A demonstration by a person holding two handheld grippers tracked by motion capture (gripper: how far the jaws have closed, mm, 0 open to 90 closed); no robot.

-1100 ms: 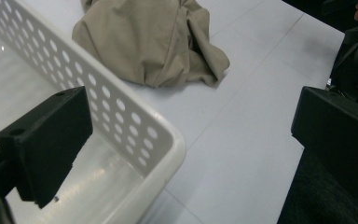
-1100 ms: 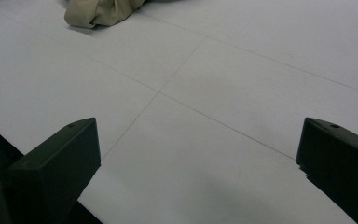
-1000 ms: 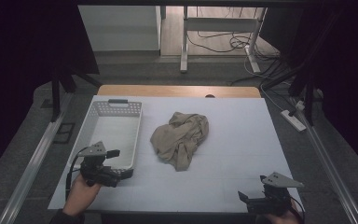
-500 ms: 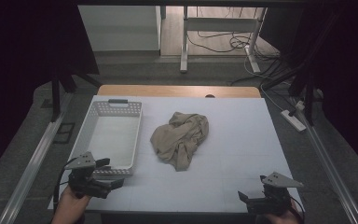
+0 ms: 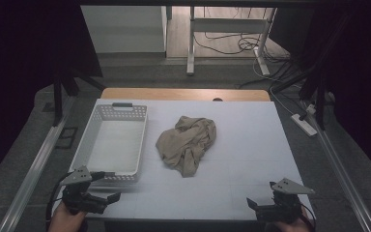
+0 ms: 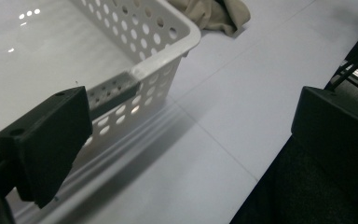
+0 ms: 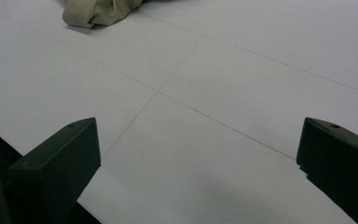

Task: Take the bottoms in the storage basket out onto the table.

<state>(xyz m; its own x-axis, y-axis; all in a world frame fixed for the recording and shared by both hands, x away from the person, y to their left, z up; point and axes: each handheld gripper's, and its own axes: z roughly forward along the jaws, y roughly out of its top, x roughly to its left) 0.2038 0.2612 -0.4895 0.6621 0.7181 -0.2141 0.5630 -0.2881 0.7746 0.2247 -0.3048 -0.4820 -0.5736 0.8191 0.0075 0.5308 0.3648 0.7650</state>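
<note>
Lying crumpled near the middle of the white table (image 5: 251, 145), a beige cloth (image 5: 187, 143), clear of both grippers and touched by neither. Sitting to the left of the cloth, a white perforated basket (image 5: 88, 150) with nothing inside, its long side running near to far, a dark handle at its far end. Hovering at the near left corner of the table, the left gripper (image 5: 104, 186), held in a hand (image 5: 66, 220), jaws standing wide apart with nothing between them, one jaw pointing toward the basket's near right corner. Showing in the left gripper view, the basket (image 6: 135, 46) just beyond the left jaw, its near rim close by, and the cloth (image 6: 214, 14) well beyond at the far top edge, past the basket's corner. Resting low at the near right edge of the table, the right gripper (image 5: 263, 205), jaws also spread wide and gripping nothing. Looking along the right gripper view, bare white table (image 7: 214, 93) between the jaws, with a fold of the cloth (image 7: 95, 13) far off at the upper left, well apart from the jaws. Lying thus far and right of the left gripper, far and left of the right gripper, the cloth, roughly between the two but much farther back. Stretching beyond the table, a dark floor with cables (image 5: 222, 46) and white table legs (image 5: 191, 43).
</note>
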